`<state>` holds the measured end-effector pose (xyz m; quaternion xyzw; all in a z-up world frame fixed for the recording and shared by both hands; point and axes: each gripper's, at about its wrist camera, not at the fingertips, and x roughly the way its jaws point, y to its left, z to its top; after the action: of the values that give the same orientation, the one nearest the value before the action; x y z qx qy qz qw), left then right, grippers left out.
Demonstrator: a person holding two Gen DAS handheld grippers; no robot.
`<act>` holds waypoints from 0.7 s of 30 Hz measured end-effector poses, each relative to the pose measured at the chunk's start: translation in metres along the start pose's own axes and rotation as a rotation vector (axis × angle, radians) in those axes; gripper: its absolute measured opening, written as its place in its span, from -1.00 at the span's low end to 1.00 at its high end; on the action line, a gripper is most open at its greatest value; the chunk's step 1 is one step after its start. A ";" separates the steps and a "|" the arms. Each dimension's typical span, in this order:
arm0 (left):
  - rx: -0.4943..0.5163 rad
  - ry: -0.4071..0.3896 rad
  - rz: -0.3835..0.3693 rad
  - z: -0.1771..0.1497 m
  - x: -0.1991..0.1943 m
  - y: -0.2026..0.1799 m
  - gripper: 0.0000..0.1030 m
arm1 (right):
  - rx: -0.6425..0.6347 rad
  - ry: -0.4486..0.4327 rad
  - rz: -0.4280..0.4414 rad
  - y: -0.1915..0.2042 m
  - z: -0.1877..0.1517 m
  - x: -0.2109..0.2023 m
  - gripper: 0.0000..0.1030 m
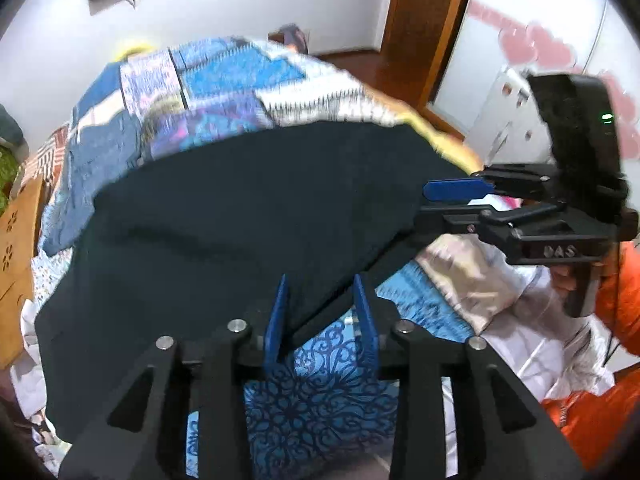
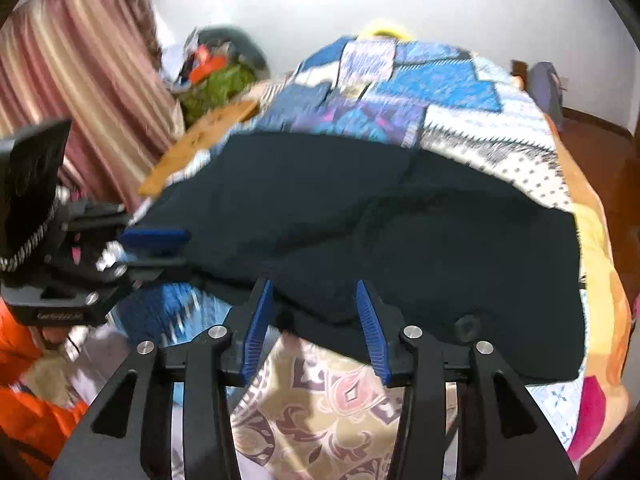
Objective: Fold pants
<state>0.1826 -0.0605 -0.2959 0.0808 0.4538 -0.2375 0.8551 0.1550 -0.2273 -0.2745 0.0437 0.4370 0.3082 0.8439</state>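
Dark navy pants [image 1: 240, 208] lie spread across a patchwork quilt [image 1: 224, 80] on a bed. My left gripper [image 1: 320, 280] is at their near edge. Its blue fingers [image 1: 280, 316] stand apart, with the hem lying loose between them and not pinched. In the right wrist view the pants [image 2: 400, 240] fill the middle, and my right gripper [image 2: 313, 283] is open over their near edge, cloth in the gap. Each view also shows the other tool side-on at the pants' end: the right gripper [image 1: 424, 200] and the left gripper [image 2: 187, 248].
A wooden board [image 2: 200, 140] runs along the bed's left side, with a pile of clothes [image 2: 216, 76] and a striped curtain [image 2: 80, 60] beyond. A person's orange sleeve [image 1: 616, 320] holds the right tool. A wooden door [image 1: 432, 20] and wood floor [image 2: 608, 160] lie to the right.
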 end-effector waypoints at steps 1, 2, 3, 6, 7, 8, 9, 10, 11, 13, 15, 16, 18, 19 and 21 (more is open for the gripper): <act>-0.001 -0.023 0.015 0.003 -0.006 0.001 -0.32 | 0.012 -0.027 -0.001 0.000 0.004 -0.005 -0.11; -0.003 -0.037 0.029 0.006 -0.009 0.002 -0.32 | 0.016 -0.045 -0.002 0.000 0.008 -0.006 -0.10; -0.007 -0.053 0.052 0.010 -0.012 0.004 -0.32 | 0.017 -0.063 -0.005 0.001 0.012 -0.006 -0.10; -0.042 -0.042 0.108 0.017 0.001 0.016 -0.32 | 0.016 -0.082 -0.008 0.006 0.023 0.010 -0.10; -0.065 -0.014 0.117 0.018 0.013 0.022 -0.32 | 0.017 -0.078 -0.009 0.007 0.024 0.019 -0.11; -0.072 0.010 0.127 0.017 0.022 0.025 -0.32 | 0.014 -0.065 -0.012 0.008 0.023 0.028 -0.11; -0.075 0.042 0.145 0.014 0.032 0.028 -0.32 | 0.005 -0.032 -0.028 0.009 0.021 0.042 -0.11; -0.080 0.074 0.160 0.009 0.043 0.031 -0.29 | 0.001 -0.003 -0.043 0.007 0.018 0.049 -0.11; -0.086 0.093 0.166 0.003 0.051 0.034 -0.24 | -0.005 0.039 -0.059 0.002 0.011 0.059 -0.11; -0.104 0.059 0.185 -0.006 0.049 0.037 0.05 | -0.011 0.012 -0.071 -0.004 0.000 0.052 -0.11; -0.090 0.059 0.195 -0.010 0.046 0.037 0.09 | 0.014 0.024 -0.080 -0.012 -0.008 0.041 -0.11; -0.087 0.065 0.188 -0.011 0.044 0.038 0.09 | 0.041 0.031 -0.081 -0.018 -0.013 0.034 -0.11; -0.077 0.080 0.183 -0.009 0.043 0.038 0.09 | 0.071 0.042 -0.098 -0.028 -0.023 0.022 -0.11; -0.072 0.085 0.186 -0.007 0.043 0.038 0.09 | 0.081 0.042 -0.103 -0.031 -0.025 0.017 -0.11; -0.062 0.085 0.192 0.001 0.041 0.036 0.09 | 0.124 0.038 -0.113 -0.041 -0.032 0.004 -0.10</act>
<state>0.2198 -0.0431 -0.3316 0.1075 0.4869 -0.1368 0.8559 0.1522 -0.2638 -0.3110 0.0653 0.4731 0.2332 0.8471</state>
